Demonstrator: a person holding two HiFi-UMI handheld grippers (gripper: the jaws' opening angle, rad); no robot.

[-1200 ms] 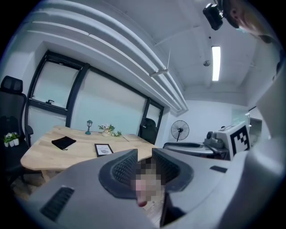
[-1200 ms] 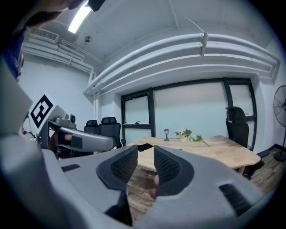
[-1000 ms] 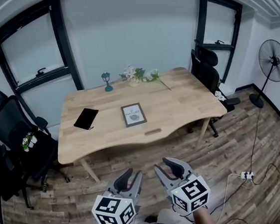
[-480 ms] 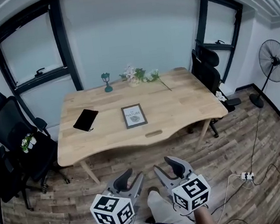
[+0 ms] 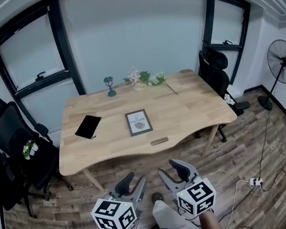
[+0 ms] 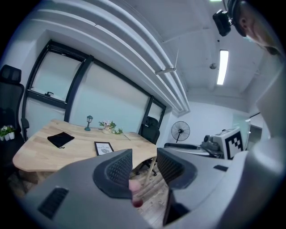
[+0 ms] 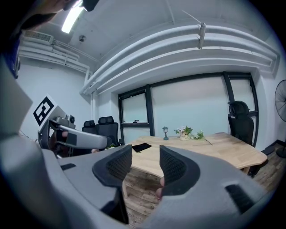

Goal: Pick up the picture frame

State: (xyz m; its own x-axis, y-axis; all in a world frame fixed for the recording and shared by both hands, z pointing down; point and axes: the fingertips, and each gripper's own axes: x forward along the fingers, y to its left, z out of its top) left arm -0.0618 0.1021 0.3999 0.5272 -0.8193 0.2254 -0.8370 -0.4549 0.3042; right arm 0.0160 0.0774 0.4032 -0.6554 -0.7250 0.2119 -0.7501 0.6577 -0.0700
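While held low over the floor (image 5: 239, 151), left claw (image 5: 133, 182) and right claw (image 5: 173, 173) both released, jaws just widened, nothing between them. Approach step, by the look of it; next calls for carrying both forward past the near desk (image 5: 194, 113) edge, then down. Picture frame (image 5: 139, 122) flat at mid-desk, well beyond both claws, untouched.
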